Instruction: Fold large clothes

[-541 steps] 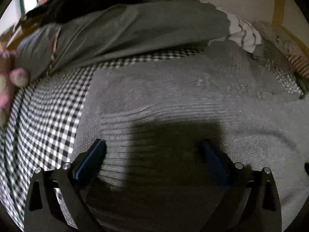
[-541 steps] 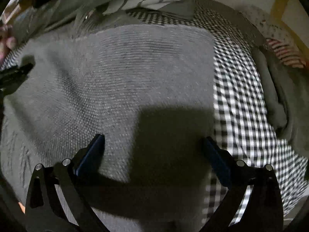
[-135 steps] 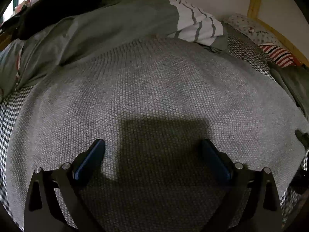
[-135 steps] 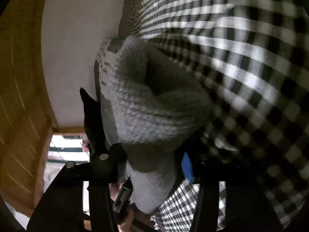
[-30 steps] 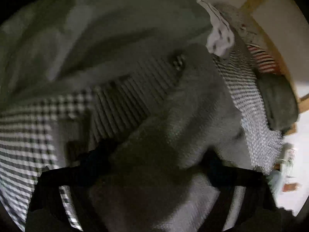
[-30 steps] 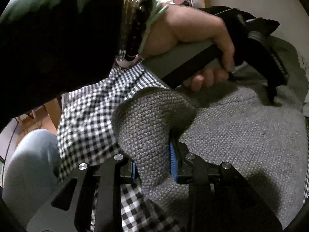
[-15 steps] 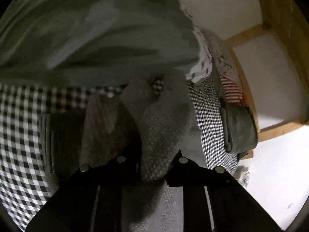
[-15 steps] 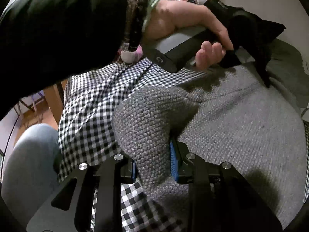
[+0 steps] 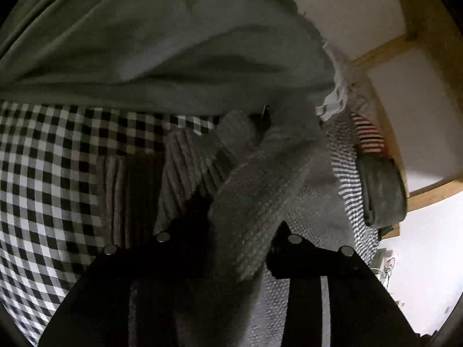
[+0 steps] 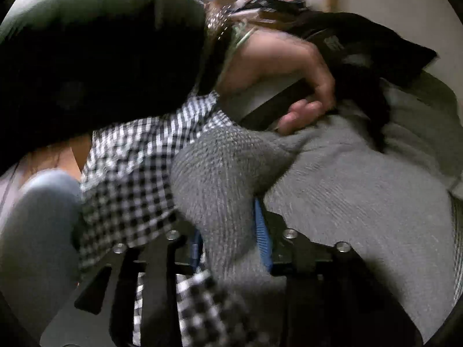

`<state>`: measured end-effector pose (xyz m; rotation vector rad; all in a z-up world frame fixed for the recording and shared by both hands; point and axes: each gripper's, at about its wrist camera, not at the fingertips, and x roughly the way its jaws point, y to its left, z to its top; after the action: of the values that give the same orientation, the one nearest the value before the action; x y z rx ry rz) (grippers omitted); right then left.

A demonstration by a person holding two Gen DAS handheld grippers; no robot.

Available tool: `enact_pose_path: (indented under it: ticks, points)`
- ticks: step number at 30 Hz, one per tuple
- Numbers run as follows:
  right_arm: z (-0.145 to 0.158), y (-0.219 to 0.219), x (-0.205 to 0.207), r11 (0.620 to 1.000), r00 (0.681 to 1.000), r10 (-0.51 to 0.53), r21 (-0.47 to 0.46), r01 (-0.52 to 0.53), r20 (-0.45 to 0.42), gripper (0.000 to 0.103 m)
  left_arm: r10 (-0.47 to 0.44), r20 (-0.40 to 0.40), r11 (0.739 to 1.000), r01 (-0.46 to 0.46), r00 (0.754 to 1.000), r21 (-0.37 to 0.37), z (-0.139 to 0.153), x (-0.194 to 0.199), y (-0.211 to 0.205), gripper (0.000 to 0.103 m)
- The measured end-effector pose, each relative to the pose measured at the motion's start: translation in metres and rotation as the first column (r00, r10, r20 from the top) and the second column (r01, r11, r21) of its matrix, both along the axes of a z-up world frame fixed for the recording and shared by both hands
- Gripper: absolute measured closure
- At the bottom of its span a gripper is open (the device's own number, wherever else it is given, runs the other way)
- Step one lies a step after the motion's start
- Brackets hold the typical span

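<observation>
Right gripper: the right gripper [image 10: 228, 240] is clamped on a bunched fold of the grey knit sweater [image 10: 347, 202], the knit pinched between the blue pads [image 10: 262, 237] close to the lens.

Left gripper: the left gripper [image 9: 240, 243] is clenched on another thick fold of the grey knit sweater [image 9: 260, 179], which rises between the dark fingers; the pads themselves are hidden by the cloth.

Sweater: it is spread over the checked bedsheet [image 10: 133, 185], with both gripped portions raised off it; ribbed knit, probably a hem or cuff, is seen just beyond the left grip, though blur makes this uncertain.

Left hand: in the right wrist view the person's hand [image 10: 289, 81] is seen holding the handle of the other gripper, low over the far part of the sweater.

Bed surroundings: beyond the sweater a grey-green blanket [image 9: 144, 57] is heaped towards the far edge of the bed, and a rolled grey-green cloth [image 9: 382, 190] lies at the bed's right edge, beside the wooden frame [image 9: 428, 23].

Step in hand: a fold is judged to be under way, one side being lifted by both grippers for carrying across the body.

Next move: the two held folds would need to be carried over together and level, laid on the flat knit, and only then released, so that the edge is not dragged askew.
</observation>
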<state>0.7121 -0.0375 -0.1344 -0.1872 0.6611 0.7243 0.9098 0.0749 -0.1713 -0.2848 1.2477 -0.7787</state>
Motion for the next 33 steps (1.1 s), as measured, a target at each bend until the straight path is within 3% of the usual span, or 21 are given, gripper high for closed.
enact_pose_path:
  ticks: [2, 5, 7, 8, 9, 12, 14, 16, 17, 19, 20, 22, 23, 24, 26, 29, 32, 33]
  points:
    - [0.03, -0.025, -0.021, 0.999, 0.998, -0.03, 0.027, 0.029, 0.058, 0.005, 0.004, 0.011, 1.0, -0.004, 1.0, -0.012, 0.0, -0.004, 0.003, 0.061]
    - [0.075, -0.072, -0.025, 0.991, 0.99, -0.115, 0.083, 0.108, 0.081, 0.004, -0.011, 0.065, 1.0, 0.01, 0.998, 0.021, 0.007, -0.011, 0.004, 0.052]
    - [0.09, -0.104, -0.001, 0.959, 0.958, -0.28, 0.07, 0.276, 0.059, 0.004, -0.015, 0.107, 0.997, 0.007, 0.994, 0.074, 0.01, -0.017, -0.006, 0.041]
    - [0.086, -0.112, 0.015, 0.936, 0.936, -0.352, 0.032, 0.352, 0.021, 0.004, -0.019, 0.125, 0.995, 0.007, 0.992, 0.098, 0.012, -0.019, -0.008, 0.04]
    - [0.068, -0.121, 0.045, 0.922, 0.916, -0.388, -0.044, 0.385, -0.104, 0.004, -0.012, 0.135, 0.993, -0.003, 0.991, 0.116, 0.014, -0.019, -0.019, 0.035]
    - [0.005, -0.113, 0.076, 0.931, 0.888, -0.348, -0.22, 0.291, -0.3, 0.008, 0.048, 0.183, 0.988, -0.074, 0.982, 0.138, 0.034, -0.026, -0.017, 0.024]
    - [-0.014, -0.111, 0.07, 0.922, 0.883, -0.364, -0.249, 0.297, -0.296, 0.007, 0.093, 0.239, 0.991, -0.114, 0.967, 0.077, 0.064, -0.037, -0.006, 0.021]
    - [-0.018, -0.115, 0.064, 0.92, 0.869, -0.385, -0.202, 0.335, -0.313, 0.007, 0.114, 0.294, 0.989, -0.135, 0.949, 0.053, 0.086, -0.05, -0.002, 0.008]
    - [-0.02, -0.119, 0.062, 0.922, 0.863, -0.385, -0.181, 0.343, -0.328, 0.007, 0.096, 0.292, 0.992, -0.116, 0.951, 0.052, 0.09, -0.06, -0.006, 0.007]
    - [-0.023, -0.123, 0.058, 0.922, 0.854, -0.387, -0.149, 0.357, -0.347, 0.007, 0.055, 0.244, 0.989, -0.086, 0.968, 0.119, 0.078, -0.068, -0.018, 0.007]
    - [-0.026, -0.12, 0.053, 0.922, 0.853, -0.388, -0.142, 0.361, -0.349, 0.007, 0.04, 0.234, 0.978, -0.086, 0.971, 0.19, 0.066, -0.072, -0.025, 0.007]
    - [-0.026, -0.132, 0.044, 0.924, 0.849, -0.38, -0.123, 0.361, -0.367, 0.007, 0.031, 0.249, 0.93, -0.119, 0.968, 0.347, 0.027, -0.069, -0.03, 0.006]
    - [-0.026, -0.138, 0.04, 0.927, 0.844, -0.373, -0.109, 0.359, -0.385, 0.007, 0.05, 0.233, 0.938, -0.126, 0.971, 0.322, 0.016, -0.066, -0.022, 0.005]
    - [-0.029, -0.143, 0.037, 0.929, 0.835, -0.36, -0.08, 0.36, -0.416, 0.007, 0.112, 0.196, 0.958, -0.158, 0.974, 0.24, 0.002, -0.061, -0.006, 0.005]
    - [-0.031, -0.156, 0.03, 0.932, 0.828, -0.338, -0.037, 0.36, -0.448, 0.007, 0.157, 0.191, 0.971, -0.186, 0.969, 0.149, 0.0, -0.061, 0.009, 0.005]
    - [-0.039, -0.166, 0.027, 0.933, 0.827, -0.316, 0.007, 0.36, -0.466, 0.007, 0.185, 0.215, 0.969, -0.215, 0.959, 0.125, 0.017, -0.081, 0.018, 0.005]
    - [-0.045, -0.174, 0.022, 0.93, 0.821, -0.302, 0.04, 0.366, -0.485, 0.007, 0.206, 0.251, 0.976, -0.216, 0.946, 0.011, 0.04, -0.126, 0.044, 0.005]
    - [-0.049, -0.176, 0.02, 0.929, 0.82, -0.3, 0.044, 0.366, -0.487, 0.007, 0.194, 0.267, 0.976, -0.214, 0.944, 0.048, 0.037, -0.138, 0.044, 0.005]
